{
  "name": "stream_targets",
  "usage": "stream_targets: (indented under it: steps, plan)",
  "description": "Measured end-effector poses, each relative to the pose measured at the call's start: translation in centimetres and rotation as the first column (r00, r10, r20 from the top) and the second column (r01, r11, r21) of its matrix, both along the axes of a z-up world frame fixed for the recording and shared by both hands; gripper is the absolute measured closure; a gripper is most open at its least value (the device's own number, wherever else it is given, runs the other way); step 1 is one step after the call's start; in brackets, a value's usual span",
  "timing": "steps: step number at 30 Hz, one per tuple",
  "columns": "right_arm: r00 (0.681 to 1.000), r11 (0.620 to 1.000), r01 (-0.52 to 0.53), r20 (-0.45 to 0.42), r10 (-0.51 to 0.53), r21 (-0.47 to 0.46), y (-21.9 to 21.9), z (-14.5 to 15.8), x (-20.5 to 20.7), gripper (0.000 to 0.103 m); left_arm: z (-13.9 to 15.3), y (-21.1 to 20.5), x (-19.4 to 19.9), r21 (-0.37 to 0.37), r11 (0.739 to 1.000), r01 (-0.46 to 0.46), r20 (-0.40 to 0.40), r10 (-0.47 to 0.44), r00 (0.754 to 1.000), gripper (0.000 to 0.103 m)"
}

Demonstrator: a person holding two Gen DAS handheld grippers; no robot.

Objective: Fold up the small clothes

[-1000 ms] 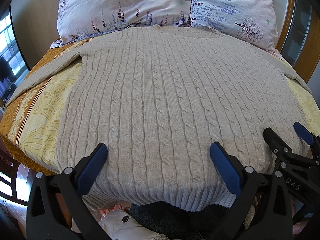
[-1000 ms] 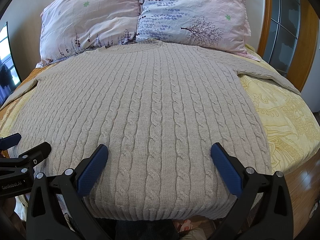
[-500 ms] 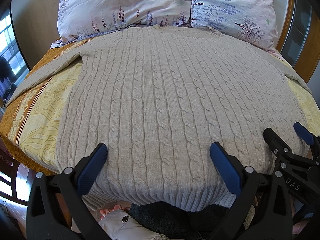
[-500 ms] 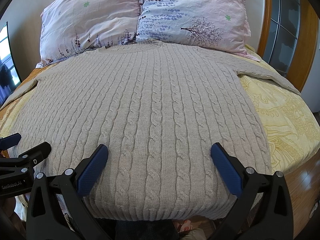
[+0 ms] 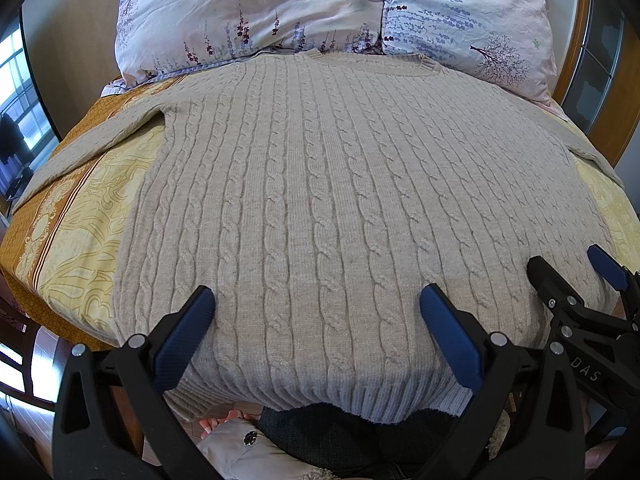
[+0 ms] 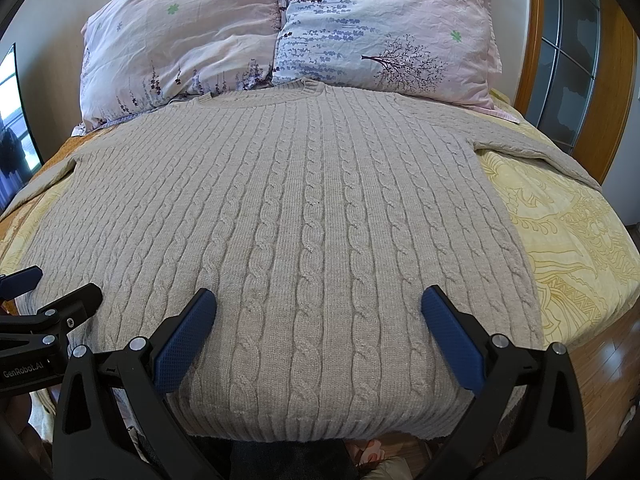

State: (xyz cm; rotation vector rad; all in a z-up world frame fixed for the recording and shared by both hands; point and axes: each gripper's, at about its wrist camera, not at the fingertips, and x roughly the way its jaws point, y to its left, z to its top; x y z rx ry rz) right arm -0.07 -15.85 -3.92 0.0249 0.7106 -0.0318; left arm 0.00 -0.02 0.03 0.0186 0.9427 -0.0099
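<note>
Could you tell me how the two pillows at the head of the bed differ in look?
The left pillow is pink with purple flower stems along its lower edge; the right pillow has pale blue bands and a dark tree print. Both are wrinkled and lean against the headboard end, just behind the sweater collar.

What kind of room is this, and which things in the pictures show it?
Most likely a bedroom. A beige cable-knit sweater lies spread flat on a bed with a yellow patterned bedspread, and two floral pillows lean at its head, with a wooden frame behind them.
</note>
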Motion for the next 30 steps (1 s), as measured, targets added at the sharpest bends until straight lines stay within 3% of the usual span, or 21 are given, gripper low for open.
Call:
stream_targets:
  steps: [10,20,24,26,28,30]
  plan:
    - [1.0,1.0,-0.012,-0.004,0.012,-0.004,0.0,-0.4,0.0,0.001,0.5,0.1,-0.1,0.001,1.0,0.002,-0.009,-0.002,1.0,0.002]
    - [0.979,0.979,-0.202,0.006,0.202,0.011,-1.5,0.2,2.0,0.001,0.4,-0.1,1.2,0.015,1.0,0.027,-0.039,-0.026,0.999,0.002]
    - [0.995,0.99,-0.098,0.023,0.097,0.105,-6.3,2.4,4.4,0.001,0.8,-0.2,2.2,0.048,0.998,0.036,0.003,-0.036,0.999,0.002]
    - [1.0,0.98,0.017,0.022,-0.022,0.197,-10.9,3.9,6.4,0.001,1.5,-0.1,2.8,0.046,0.998,0.05,0.032,-0.051,0.998,0.002]
    - [0.992,0.953,0.118,-0.003,-0.122,0.279,-15.2,4.5,8.2,0.001,2.1,0.1,3.5,0.028,0.997,0.069,0.058,-0.07,0.996,0.002]
    - [0.97,0.896,0.24,-0.054,-0.237,0.374,-20.4,4.5,10.2,0.007,2.7,0.3,4.5,0.011,0.997,0.078,0.068,-0.078,0.995,0.002]
